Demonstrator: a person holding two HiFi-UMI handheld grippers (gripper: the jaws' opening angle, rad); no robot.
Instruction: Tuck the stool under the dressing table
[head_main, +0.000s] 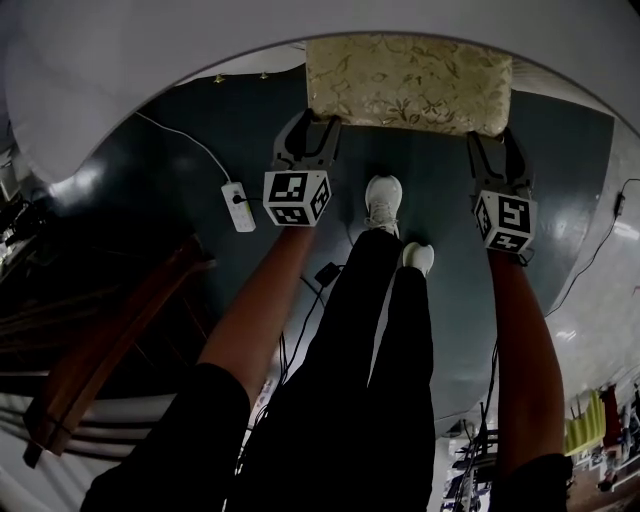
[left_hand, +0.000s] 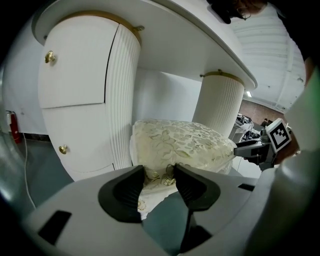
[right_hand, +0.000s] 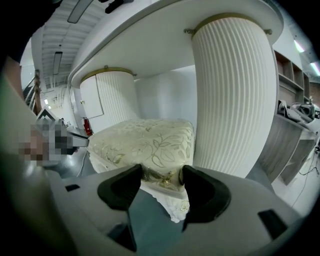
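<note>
Stool (head_main: 405, 82) is sitting on the dark floor (head_main: 170, 200) between the two fluted white pedestals (right_hand: 235, 95) of the dressing table (head_main: 120, 60), its near edge sticking out from under the tabletop. I am clamping my left gripper (head_main: 312, 128) on its near left corner and my right gripper (head_main: 498, 140) on its near right corner.

Dark blue-green floor (head_main: 440, 330). White plug box (head_main: 238, 206) lying on it, with a thin white cord (head_main: 185, 140) curving away. One white shoe (head_main: 384, 203) in front, second white shoe (head_main: 417, 258) just behind. Brown wooden bars (head_main: 110, 345) at the left, maybe a chair. Small red thing (left_hand: 14, 131) by the far wall.
</note>
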